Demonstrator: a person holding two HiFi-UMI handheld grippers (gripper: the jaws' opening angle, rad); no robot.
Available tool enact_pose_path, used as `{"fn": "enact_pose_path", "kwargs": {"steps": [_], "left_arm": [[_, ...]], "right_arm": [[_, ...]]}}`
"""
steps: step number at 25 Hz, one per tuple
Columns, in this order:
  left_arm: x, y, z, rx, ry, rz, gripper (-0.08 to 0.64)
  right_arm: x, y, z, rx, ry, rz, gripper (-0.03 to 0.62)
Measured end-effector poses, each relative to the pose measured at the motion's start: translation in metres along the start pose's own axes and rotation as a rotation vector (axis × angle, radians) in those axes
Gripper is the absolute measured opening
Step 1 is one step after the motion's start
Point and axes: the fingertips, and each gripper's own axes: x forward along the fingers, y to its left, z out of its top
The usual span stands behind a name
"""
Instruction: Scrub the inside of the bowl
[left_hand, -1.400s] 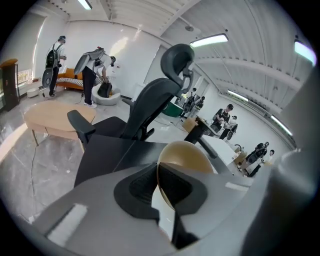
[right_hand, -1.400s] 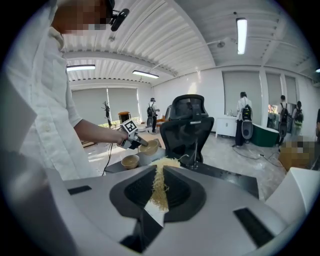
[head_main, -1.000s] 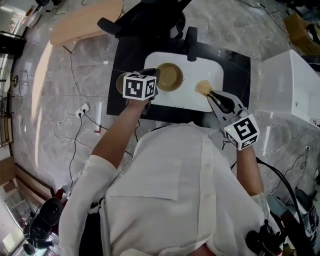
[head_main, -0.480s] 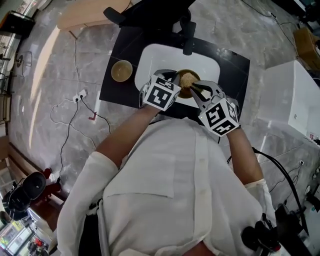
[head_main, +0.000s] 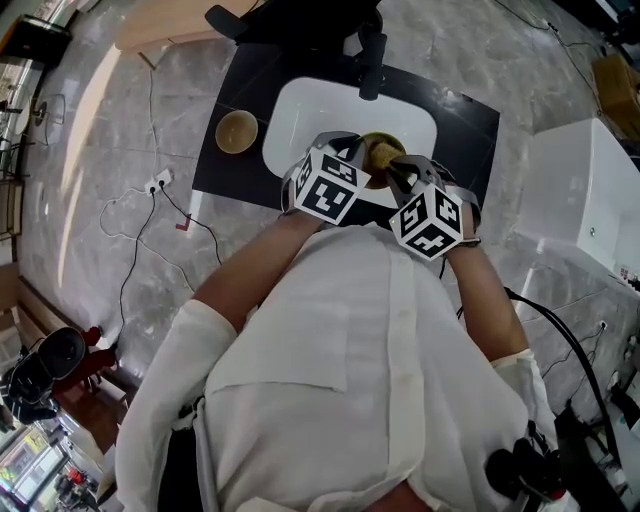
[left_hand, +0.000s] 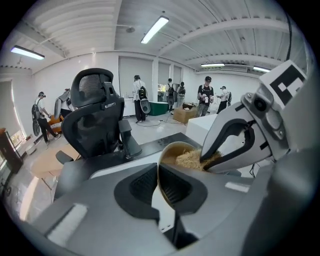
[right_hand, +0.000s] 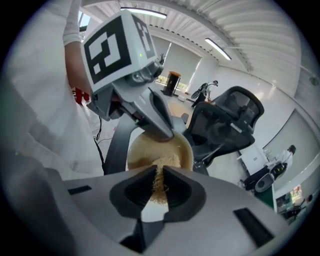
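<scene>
Right gripper view: right gripper (right_hand: 159, 168) clamps scrubber (right_hand: 164, 160) inside bowl (right_hand: 138, 150)

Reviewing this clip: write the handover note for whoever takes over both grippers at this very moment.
Left gripper: shut on the rim of the bowl, held over the white sink.
Right gripper: shut on the fibrous scrubber, which sits inside the bowl.
Done: bowl and scrubber gripped and brought together.
Left: scrub round the inside; how much is already scrubbed cannot be told.
A second bowl sits on the black counter beside the sink.
</scene>
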Motion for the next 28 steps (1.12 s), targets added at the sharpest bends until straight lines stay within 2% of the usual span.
{"fn": "enact_pose_path", "kwargs": {"steps": [5, 9, 12, 18, 24, 28], "left_arm": [[0.005, 0.002, 0.009, 0.015, -0.020, 0.027, 0.018], [0.008, 0.000, 0.012, 0.040, -0.022, 0.028, 0.018], [0.008, -0.004, 0.013, 0.068, -0.017, 0.028, 0.018], [0.011, -0.013, 0.008, 0.093, 0.003, -0.003, 0.017], [0.013, -0.011, 0.002, 0.101, 0.016, -0.021, 0.017], [0.013, -0.006, 0.002, 0.094, 0.008, -0.026, 0.018]], "right_arm": [[0.007, 0.010, -0.008, 0.086, 0.014, 0.064, 0.037], [0.012, 0.020, 0.003, 0.100, -0.005, 0.119, 0.037], [0.009, 0.021, 0.016, 0.095, -0.034, 0.128, 0.037], [0.001, 0.001, 0.032, 0.061, -0.052, 0.059, 0.035], [0.002, -0.019, 0.022, 0.014, 0.031, -0.053, 0.035], [0.003, -0.022, 0.007, 0.052, 0.081, -0.056, 0.035]]}}
